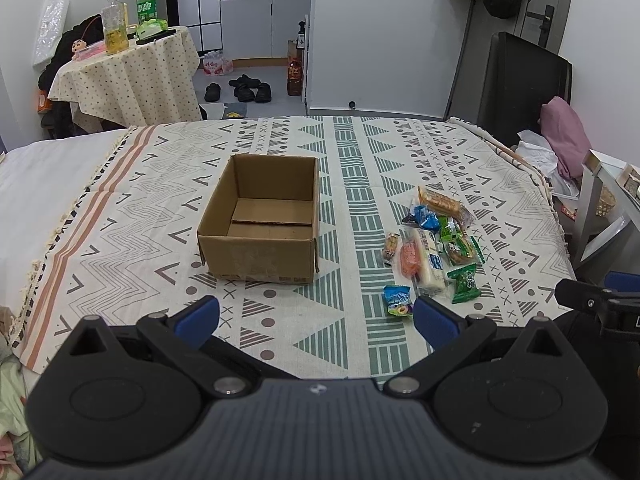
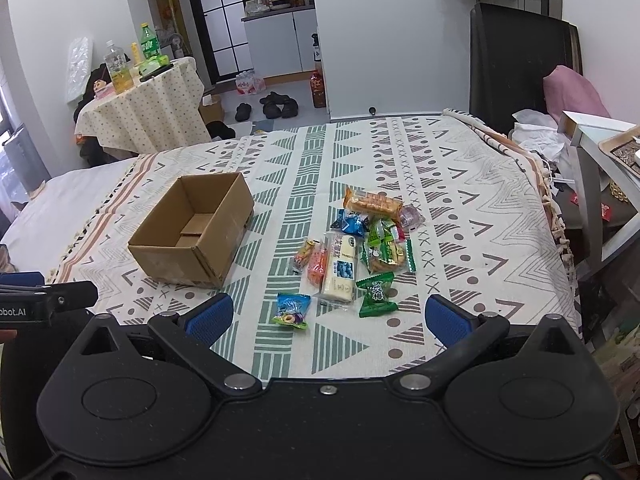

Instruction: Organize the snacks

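An open, empty cardboard box (image 1: 260, 220) (image 2: 192, 228) sits on a patterned cloth. To its right lies a loose pile of several wrapped snacks (image 1: 436, 240) (image 2: 356, 248): an orange biscuit pack (image 2: 372, 202), a long white bar (image 2: 340, 272), a green packet (image 2: 376, 290) and a blue packet (image 2: 291, 309). My left gripper (image 1: 316, 316) is open and empty, near the cloth's front edge, below the box. My right gripper (image 2: 328, 316) is open and empty, just short of the blue and green packets.
The cloth (image 1: 360, 160) covers a bed with white sheet at left (image 1: 48, 184). A small table with bottles (image 1: 120, 64) stands at back left. A white stand (image 2: 592, 152) and pink pillow (image 2: 572, 92) are at right. Shoes (image 1: 240, 90) lie on the floor.
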A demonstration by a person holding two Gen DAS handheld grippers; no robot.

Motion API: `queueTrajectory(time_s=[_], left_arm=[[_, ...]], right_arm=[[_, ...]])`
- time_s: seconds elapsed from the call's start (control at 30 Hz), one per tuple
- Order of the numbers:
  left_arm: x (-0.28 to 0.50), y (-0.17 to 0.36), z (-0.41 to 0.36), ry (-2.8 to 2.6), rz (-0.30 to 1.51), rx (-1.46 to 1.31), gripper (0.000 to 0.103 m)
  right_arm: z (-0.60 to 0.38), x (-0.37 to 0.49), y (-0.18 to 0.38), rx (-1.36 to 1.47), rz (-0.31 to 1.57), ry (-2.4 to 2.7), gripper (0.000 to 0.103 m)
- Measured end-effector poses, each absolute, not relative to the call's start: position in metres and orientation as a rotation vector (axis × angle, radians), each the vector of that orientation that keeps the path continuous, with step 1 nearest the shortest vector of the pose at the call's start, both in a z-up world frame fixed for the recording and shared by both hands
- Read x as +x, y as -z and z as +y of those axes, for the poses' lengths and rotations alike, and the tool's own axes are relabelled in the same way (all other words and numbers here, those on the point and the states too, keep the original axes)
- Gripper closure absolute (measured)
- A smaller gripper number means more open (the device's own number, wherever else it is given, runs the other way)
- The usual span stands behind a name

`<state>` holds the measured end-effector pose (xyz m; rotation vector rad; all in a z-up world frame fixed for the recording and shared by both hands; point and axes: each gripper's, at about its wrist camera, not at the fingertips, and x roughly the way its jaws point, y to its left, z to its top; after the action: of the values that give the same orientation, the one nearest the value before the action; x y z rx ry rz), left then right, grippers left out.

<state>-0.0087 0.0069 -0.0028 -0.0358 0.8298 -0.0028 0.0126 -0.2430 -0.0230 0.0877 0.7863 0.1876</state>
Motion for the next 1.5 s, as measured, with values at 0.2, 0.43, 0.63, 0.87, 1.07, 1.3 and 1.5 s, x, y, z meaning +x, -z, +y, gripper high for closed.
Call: queueTrajectory(time_s=[0.2,0.43,0.63,0.87,1.07,1.3,1.5], left_arm=[[-0.008,0.002,0.006,0.006,0.831,-0.034,0.0],[-0.004,-0.001,0.002,0.016,0.827,-0.036,0.0],[-0.002,0.0,0.004,0.028,0.824,-0.055,0.0],[-0.002,-0.001,0.002,0.031,0.817,-0.051,0.0],[-0.002,-0.001,-0.004,0.023,0.808,-0.044,0.0],[0.001,-0.001,-0.01,0.022,0.803,-0.043,0.0],[0.01,0.002,-0.018,0.014,0.81,-0.043,0.0]], right_arm=[[-0.243,0.013,0.022,0.087,0.785,-0.186,0.0],[-0.245,0.017,0.018,0.076,0.783,-0.18,0.0],[-0.241,0.016,0.02,0.058,0.787,-0.184,0.0],[-0.239,0.016,0.021,0.056,0.782,-0.191,0.0],[-0.239,0.015,0.022,0.054,0.771,-0.197,0.0],[-0.245,0.017,0.023,0.067,0.762,-0.199,0.0],[-0.251,0.024,0.027,0.073,0.768,-0.199,0.0]])
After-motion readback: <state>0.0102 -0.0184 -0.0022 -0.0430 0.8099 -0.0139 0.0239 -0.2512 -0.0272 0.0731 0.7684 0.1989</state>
